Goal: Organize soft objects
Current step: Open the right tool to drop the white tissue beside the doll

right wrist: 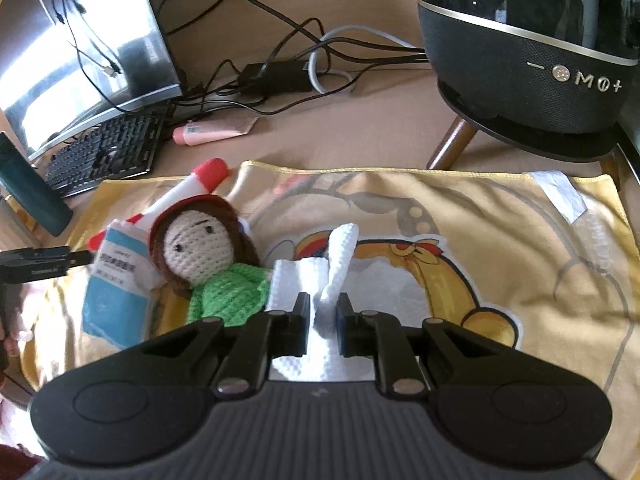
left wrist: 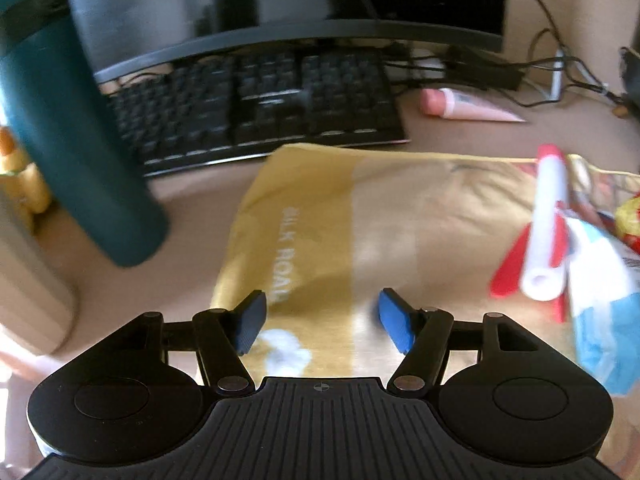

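Two hand-held grippers are at work over a yellow printed cloth spread on the table. From the left wrist view, the left hand-held gripper hovers low over the cloth with its blue pads spread wide and nothing between them; off to its right lie a red-and-white plush rocket and a blue-and-white tissue pack, while a teal bottle and a keyboard stand beyond the cloth's edge. From the right wrist view, the right hand-held gripper is pressed together on a white paper towel, pinching a raised fold of it above the cloth. Just to its left, a crocheted doll in a green top lies against the tissue pack, with the rocket behind them. The soft things look gathered at one side, so I judge the task well along; the towel is not yet set down.
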### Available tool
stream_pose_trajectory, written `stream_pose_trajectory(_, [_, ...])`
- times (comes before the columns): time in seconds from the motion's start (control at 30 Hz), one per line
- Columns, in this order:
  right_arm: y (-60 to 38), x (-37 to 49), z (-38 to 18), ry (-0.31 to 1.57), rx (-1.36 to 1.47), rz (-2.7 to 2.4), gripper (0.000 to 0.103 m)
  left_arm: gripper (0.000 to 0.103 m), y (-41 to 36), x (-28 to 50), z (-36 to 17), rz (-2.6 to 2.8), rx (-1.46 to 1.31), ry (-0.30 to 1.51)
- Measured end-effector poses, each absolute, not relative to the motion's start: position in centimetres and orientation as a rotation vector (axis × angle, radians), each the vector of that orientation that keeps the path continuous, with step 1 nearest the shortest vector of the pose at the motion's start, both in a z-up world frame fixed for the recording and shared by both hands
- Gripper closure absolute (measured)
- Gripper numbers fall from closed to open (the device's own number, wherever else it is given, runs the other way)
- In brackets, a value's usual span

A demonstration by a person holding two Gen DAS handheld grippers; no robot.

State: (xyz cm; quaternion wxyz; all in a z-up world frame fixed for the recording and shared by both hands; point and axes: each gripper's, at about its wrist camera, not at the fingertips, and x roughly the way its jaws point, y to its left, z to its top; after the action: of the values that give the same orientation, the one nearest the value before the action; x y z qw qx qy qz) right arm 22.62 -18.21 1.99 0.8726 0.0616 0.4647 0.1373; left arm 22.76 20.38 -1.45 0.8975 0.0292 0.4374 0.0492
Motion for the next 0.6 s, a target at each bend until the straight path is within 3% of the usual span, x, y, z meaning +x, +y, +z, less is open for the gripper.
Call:
stream_pose_trajectory(0.23, [-20.3, 22.5, 0.9, 0.986, 0.157, 0.216, 0.080, 0.021, 23.9, 21.4, -1.5, 0.198, 0.049, 0.930])
stream_pose_trajectory(0.27, [-20.5, 22.4, 0.9, 0.982, 0.158, 0.210, 0.080, 0.025, 24.2, 21.3, -1.3, 0.208, 0.044, 0.938])
stream_pose_trajectory(0.3, [-20.7, 22.4, 1.1, 0.974, 0.157, 0.208, 0.080, 0.036, 24.5, 21.3, -1.1, 0.216, 0.037, 0.945])
stream_pose_trajectory(0.33, [-20.6, 22.2, 1.5, 0.957, 0.151, 0.219, 0.077, 0.038, 24.4, 21.2, -0.4, 0.199, 0.021, 0.947])
stream_pose_trajectory(0.37, [-20.6, 22.1, 2.0, 0.940, 0.144, 0.232, 0.075, 0.035, 23.9, 21.2, 0.6, 0.141, -0.013, 0.926])
stream_pose_trajectory(0.43, [-20.2, 22.0, 2.9, 0.911, 0.132, 0.287, 0.058, 0.022, 22.3, 21.5, 2.7, 0.009, -0.060, 0.886])
stream_pose_trajectory(0.47, [-19.9, 22.0, 3.4, 0.896, 0.125, 0.315, 0.057, 0.009, 21.1, 22.0, 3.7, -0.062, -0.072, 0.866])
stream_pose_trajectory(0.6, [-18.2, 21.7, 4.2, 0.867, 0.063, 0.343, 0.058, 0.009, 14.9, 27.1, 5.8, -0.282, 0.024, 0.861])
